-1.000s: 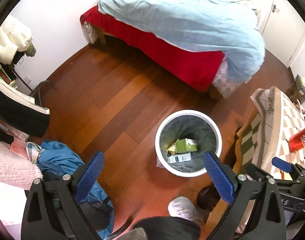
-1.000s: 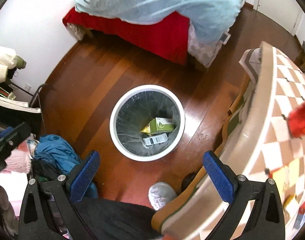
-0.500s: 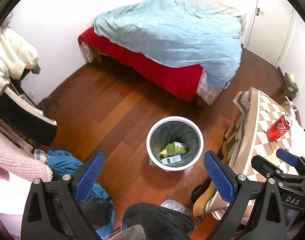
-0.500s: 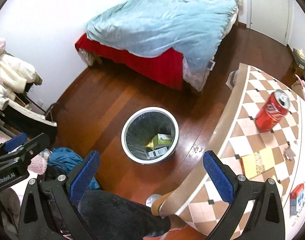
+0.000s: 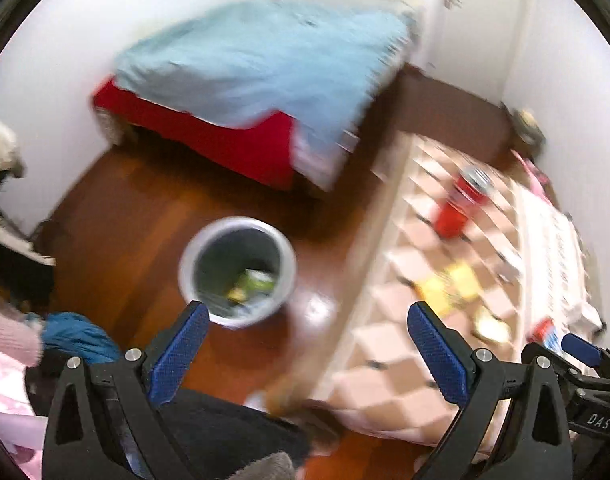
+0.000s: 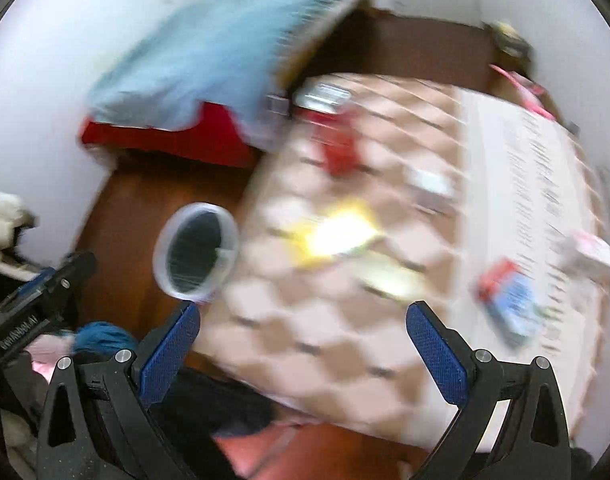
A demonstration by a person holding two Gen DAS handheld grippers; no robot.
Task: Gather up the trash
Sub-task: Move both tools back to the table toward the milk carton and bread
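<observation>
Both now views are motion-blurred. A white bin with a dark liner stands on the wooden floor and holds a green box and other scraps. On the checkered table lie a red can, a yellow wrapper and a small red-and-blue pack. My left gripper is open and empty, high above the floor beside the table edge. My right gripper is open and empty above the tabletop.
A bed with a light blue cover over red sits at the back wall. Blue clothing lies on the floor at left. A person's dark-clad leg fills the bottom. A printed sheet covers the table's right side.
Both grippers have swung right and away from the bin, toward the table. The tabletop and its litter now fill much of both views. Both stay open.
</observation>
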